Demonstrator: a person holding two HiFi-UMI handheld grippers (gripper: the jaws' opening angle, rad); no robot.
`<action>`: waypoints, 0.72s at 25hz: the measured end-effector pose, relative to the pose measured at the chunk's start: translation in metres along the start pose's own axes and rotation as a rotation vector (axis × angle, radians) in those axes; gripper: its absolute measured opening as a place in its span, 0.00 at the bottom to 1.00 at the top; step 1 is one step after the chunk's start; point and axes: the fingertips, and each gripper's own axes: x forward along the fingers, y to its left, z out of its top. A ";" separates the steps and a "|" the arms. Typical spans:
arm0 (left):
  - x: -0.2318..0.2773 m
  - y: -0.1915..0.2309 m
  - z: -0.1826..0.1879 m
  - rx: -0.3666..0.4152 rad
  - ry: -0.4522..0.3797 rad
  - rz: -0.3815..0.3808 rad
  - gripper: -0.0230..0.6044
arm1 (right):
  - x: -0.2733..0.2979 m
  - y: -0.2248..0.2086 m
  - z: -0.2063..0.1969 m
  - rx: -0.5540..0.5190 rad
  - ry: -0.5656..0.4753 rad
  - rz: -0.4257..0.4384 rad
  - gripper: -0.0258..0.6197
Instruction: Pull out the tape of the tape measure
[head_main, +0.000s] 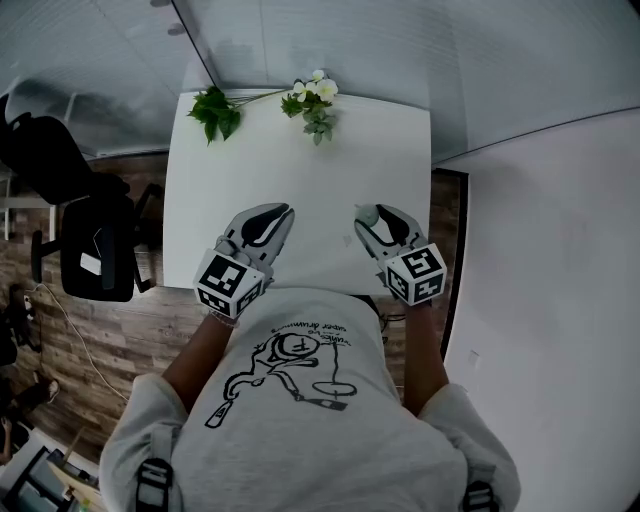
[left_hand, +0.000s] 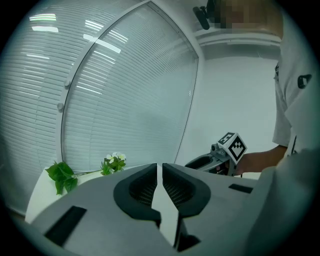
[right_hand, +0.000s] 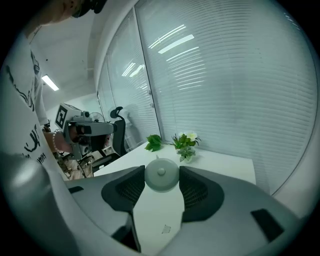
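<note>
The right gripper (right_hand: 161, 186) has its 2 jaws spread wide and pressed against either side of the tape measure (right_hand: 161, 173), a round pale grey case with a small button at its centre, held above the white table (head_main: 300, 190). The left gripper (left_hand: 160, 176) hangs beside it over the table's near edge, its jaws drawn almost together with nothing between them. At the far edge lie a sprig of white flowers (head_main: 316, 100) and a green leaf sprig (head_main: 215, 112)
</note>
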 end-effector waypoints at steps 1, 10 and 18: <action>0.002 -0.002 -0.001 -0.001 0.001 -0.011 0.07 | -0.001 0.004 0.004 -0.010 -0.005 0.009 0.38; 0.012 -0.014 0.000 0.007 0.010 -0.102 0.12 | -0.003 0.040 0.034 -0.079 -0.027 0.105 0.38; 0.021 -0.022 -0.001 0.010 0.011 -0.175 0.13 | 0.004 0.066 0.041 -0.121 -0.029 0.188 0.38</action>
